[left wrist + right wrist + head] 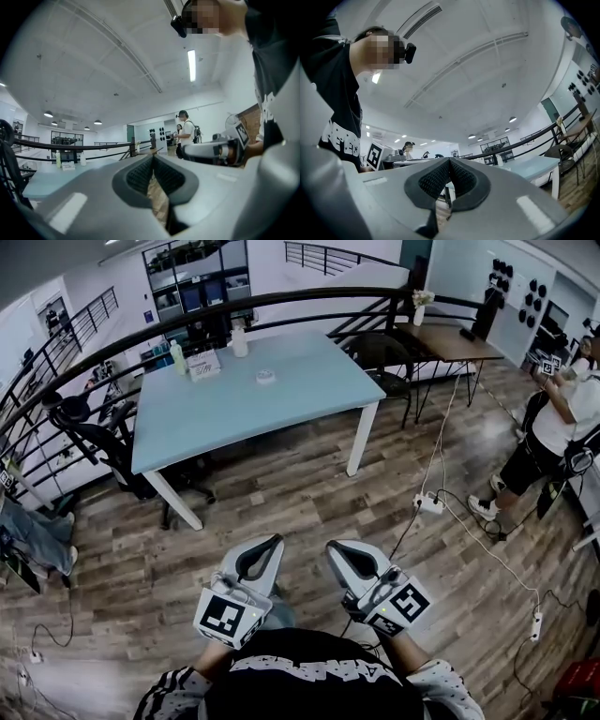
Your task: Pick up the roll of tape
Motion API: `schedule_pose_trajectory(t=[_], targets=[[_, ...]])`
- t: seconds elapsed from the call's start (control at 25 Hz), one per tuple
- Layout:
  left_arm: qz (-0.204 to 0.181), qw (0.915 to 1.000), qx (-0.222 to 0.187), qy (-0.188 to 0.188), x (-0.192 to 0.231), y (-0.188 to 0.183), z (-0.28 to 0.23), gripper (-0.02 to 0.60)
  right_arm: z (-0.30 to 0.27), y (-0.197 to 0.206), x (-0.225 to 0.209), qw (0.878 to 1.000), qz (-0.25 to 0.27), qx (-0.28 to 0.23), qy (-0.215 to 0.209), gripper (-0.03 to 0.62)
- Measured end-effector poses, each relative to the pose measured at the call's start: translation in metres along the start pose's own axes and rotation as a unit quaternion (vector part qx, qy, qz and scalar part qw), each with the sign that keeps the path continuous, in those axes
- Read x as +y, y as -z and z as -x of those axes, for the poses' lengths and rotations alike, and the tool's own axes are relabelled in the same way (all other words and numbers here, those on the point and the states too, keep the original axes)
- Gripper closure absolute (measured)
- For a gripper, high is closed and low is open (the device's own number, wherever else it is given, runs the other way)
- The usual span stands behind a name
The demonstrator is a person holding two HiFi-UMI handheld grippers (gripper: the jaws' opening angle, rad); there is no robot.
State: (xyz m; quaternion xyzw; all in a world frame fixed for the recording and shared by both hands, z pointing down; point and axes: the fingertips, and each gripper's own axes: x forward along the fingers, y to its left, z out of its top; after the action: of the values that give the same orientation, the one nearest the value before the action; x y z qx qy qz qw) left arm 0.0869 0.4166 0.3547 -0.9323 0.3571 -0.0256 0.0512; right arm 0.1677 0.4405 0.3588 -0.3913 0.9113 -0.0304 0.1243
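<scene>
**Tape roll far off on the blue table, both grippers closed and empty**

Small pale ring, likely the roll of tape (pixel 266 377), lying flat near the middle of the light-blue table (pixel 309 395), well apart from both grippers. Too small for any detail. Judged light, stiff, smooth on the outer face, not fragile. Likely to skid on the slick tabletop if nudged. Best taken across the ring, or with one jaw through the core and one on the outer wall. Jaws to be opened first.

Left gripper (pixel 271 542) low, close to the body, over the wooden floor (pixel 281 493), jaws together, nothing between. Right gripper (pixel 335 547) just beside it, jaws together too, empty.

Around the tape: green-tinted bottle (pixel 178 357), small box (pixel 204 365) and white bottle (pixel 239 339) along the table's far edge, near the tape but apart from it.

Black office chair (pixel 89 432) at the table's left end, second chair (pixel 380 357) behind the far right corner.

Power strip (pixel 429 503) and cables (pixel 441 442) on the floor right of the table, a trip risk on approach. Person (pixel 562 423) standing far right, off the direct line. Railing (pixel 281 301) behind the table.

Only floor and the table's near edge between grippers and tape.
</scene>
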Motion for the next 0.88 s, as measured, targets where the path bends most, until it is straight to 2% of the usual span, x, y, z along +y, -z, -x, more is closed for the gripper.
schedule_pose_trajectory(t=[0.56, 0.88], targets=[[0.025, 0.9996, 0.001, -0.012, 0.101, 0.024, -0.053, 0.581, -0.098, 0.015, -0.057, 1.000, -0.001, 0.021, -0.008, 0.591], [0.031, 0.9994, 0.002, -0.018, 0.149, 0.022, -0.068, 0.581, -0.143, 0.019, -0.077, 0.999, -0.003, 0.032, -0.008, 0.591]])
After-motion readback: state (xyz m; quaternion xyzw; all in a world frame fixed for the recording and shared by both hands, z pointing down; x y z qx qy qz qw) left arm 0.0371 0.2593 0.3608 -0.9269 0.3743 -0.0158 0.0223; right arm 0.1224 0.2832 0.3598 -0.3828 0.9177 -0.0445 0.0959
